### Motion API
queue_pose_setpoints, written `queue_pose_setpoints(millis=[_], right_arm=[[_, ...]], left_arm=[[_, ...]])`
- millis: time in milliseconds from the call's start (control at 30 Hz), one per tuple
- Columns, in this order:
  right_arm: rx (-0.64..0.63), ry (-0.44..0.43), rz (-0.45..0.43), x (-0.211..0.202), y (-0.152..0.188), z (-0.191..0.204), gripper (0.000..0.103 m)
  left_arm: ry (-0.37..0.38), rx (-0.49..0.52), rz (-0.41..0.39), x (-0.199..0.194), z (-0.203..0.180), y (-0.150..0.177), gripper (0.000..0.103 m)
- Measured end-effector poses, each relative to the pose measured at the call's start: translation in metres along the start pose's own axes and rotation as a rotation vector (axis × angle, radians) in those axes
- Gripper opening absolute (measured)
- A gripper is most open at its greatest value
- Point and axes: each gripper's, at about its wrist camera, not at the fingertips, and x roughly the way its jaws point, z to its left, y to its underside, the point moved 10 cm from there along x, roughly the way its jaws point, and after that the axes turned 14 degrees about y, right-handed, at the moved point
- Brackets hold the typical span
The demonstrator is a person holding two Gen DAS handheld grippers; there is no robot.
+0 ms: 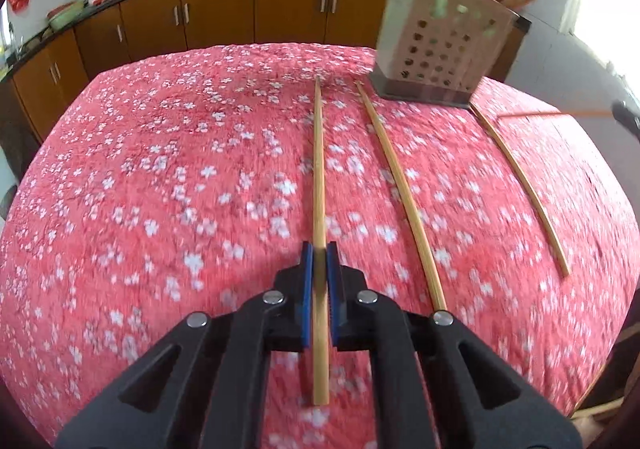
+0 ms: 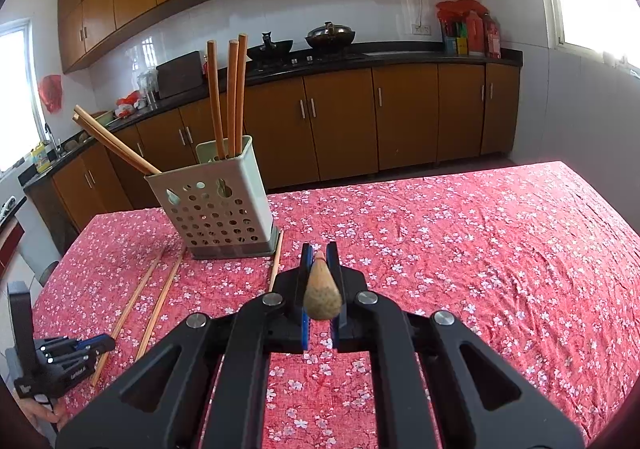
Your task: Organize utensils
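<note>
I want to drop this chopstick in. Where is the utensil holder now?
The perforated pale plastic utensil holder stands at the red floral tablecloth's far left in the right wrist view, with loose wooden chopsticks lying in front of it.

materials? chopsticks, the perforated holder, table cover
Chopsticks: likely bamboo or wood, matte tan, slender and slightly tapered. Perforated holder: probably plastic, cream with a smooth, dull surface and punched round holes, on a darker grey base; coated metal is possible. Table cover: woven fabric, red with a white blossom print, visibly creased.
</note>
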Motion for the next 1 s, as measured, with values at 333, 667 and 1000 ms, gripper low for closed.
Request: queue_pose_setpoints(millis=[333, 667, 1000], right_arm=[[0.007, 0.0, 0.009, 0.002, 0.004, -0.004, 0.008], [0.019, 0.003, -0.03, -0.01, -0.009, -0.011, 0.008], [0.029, 0.004, -0.062, -0.015, -0.021, -0.016, 0.008]], left_arm=[[-0.032, -0.001, -0.031, 0.014, 0.015, -0.025, 0.009], [-0.023, 0.024, -0.095, -0.013, 0.009, -0.037, 0.008], [-0.009, 0.061, -0.32, -0.092, -0.007, -0.093, 0.008]])
